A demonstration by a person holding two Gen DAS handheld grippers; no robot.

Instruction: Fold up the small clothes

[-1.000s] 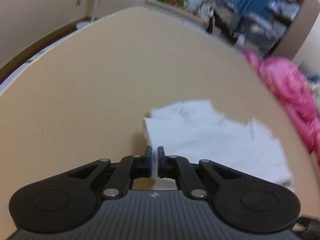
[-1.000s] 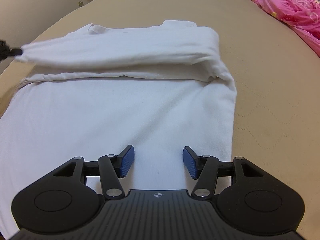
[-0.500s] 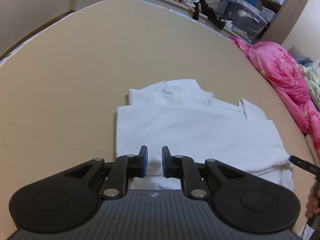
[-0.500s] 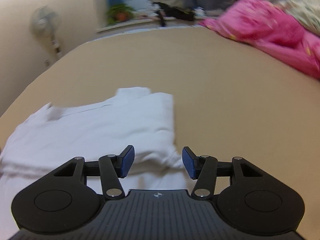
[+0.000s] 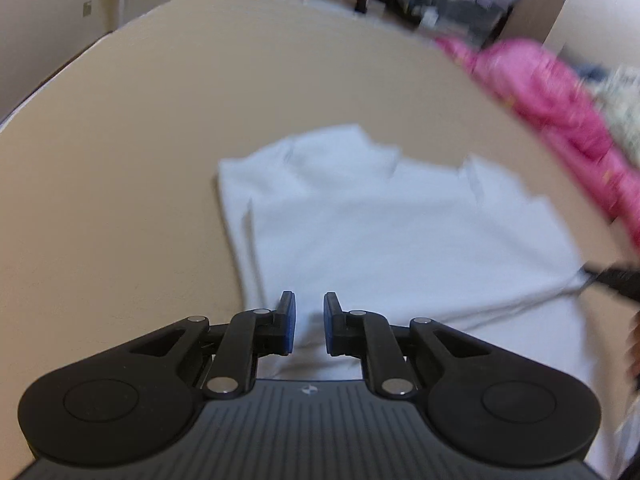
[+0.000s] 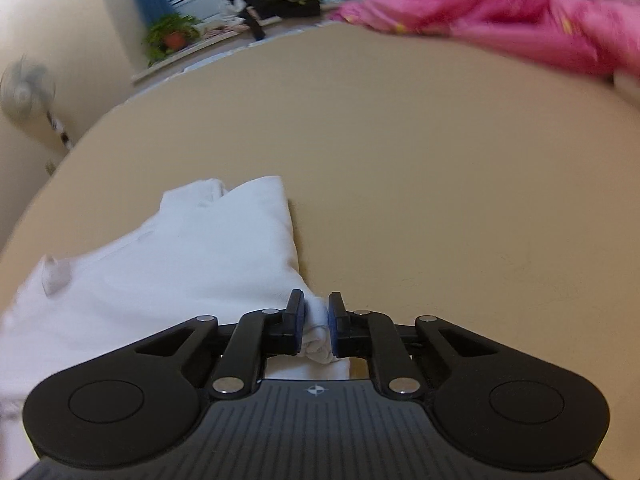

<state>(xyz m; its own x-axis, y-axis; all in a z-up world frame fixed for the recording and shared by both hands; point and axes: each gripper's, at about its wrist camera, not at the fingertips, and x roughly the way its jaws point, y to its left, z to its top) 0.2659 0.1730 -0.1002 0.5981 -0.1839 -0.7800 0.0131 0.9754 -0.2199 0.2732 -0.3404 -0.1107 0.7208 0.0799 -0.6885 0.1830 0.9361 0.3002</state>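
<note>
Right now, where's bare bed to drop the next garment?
Bare tan mattress right of the white shirt, up to the pink blanket. More bare on the shirt's left, toward the mattress edge. Crowded at the shirt: the right claw is closing on its corner; the left claw hovers over its hem.

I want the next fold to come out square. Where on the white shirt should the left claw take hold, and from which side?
Probably the shirt's near left edge, just ahead of the left claw. The cloth lies flat on the tan bed, so come in low from that open side. The right claw is closing on the bunched right corner.
</note>
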